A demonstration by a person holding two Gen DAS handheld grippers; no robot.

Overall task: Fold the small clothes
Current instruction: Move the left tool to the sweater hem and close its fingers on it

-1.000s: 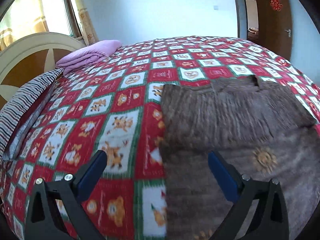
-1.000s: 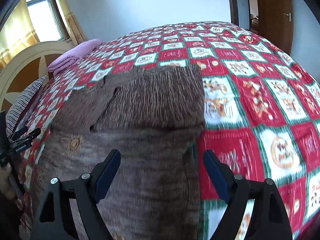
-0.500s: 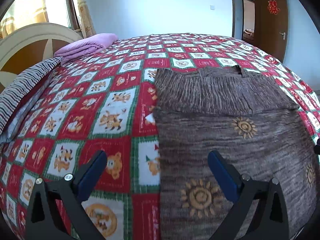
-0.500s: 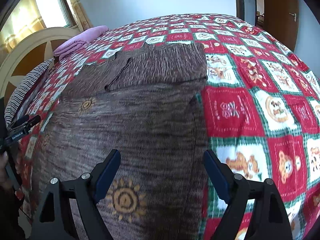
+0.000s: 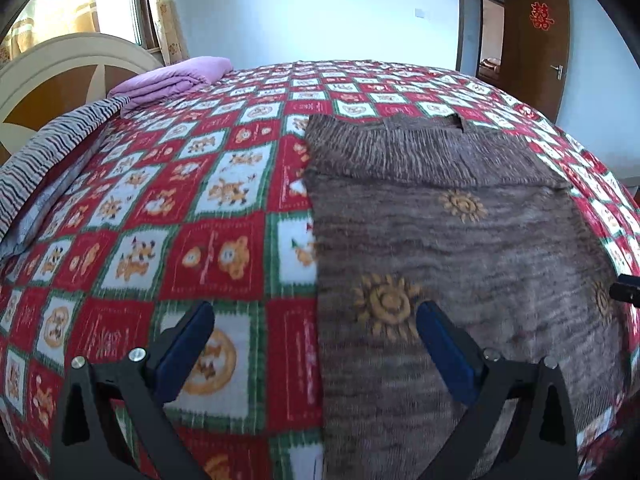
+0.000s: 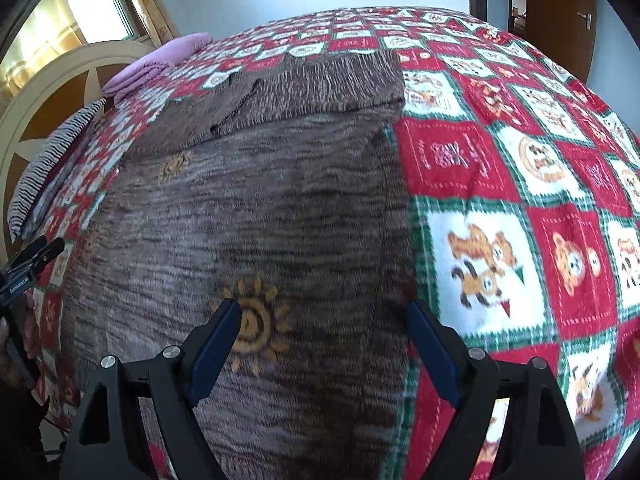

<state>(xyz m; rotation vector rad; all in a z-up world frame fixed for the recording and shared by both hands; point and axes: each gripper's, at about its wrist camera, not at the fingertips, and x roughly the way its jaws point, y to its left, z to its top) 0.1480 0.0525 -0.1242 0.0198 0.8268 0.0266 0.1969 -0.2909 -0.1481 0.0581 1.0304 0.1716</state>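
Note:
A brown knitted garment (image 5: 460, 248) with orange sun motifs lies flat on the bed, its far part folded back over itself. My left gripper (image 5: 314, 320) hovers open over the garment's left edge, one blue pad over the quilt and the other over the knit, with nothing between them. In the right wrist view the same garment (image 6: 260, 208) fills the middle. My right gripper (image 6: 322, 318) hangs open above its right edge near a sun motif, holding nothing. The left gripper's body (image 6: 24, 268) shows at that view's left border.
The bed is covered by a red, green and white checked quilt (image 5: 216, 216) with animal pictures. A folded purple blanket (image 5: 176, 80) and a striped cloth (image 5: 52, 152) lie by the headboard (image 5: 60, 76). A brown door (image 5: 536, 40) stands at the back right.
Both grippers have drawn back toward the near end of the garment and come lower; the sun motifs now sit close to the pads. Both jaws stayed open.

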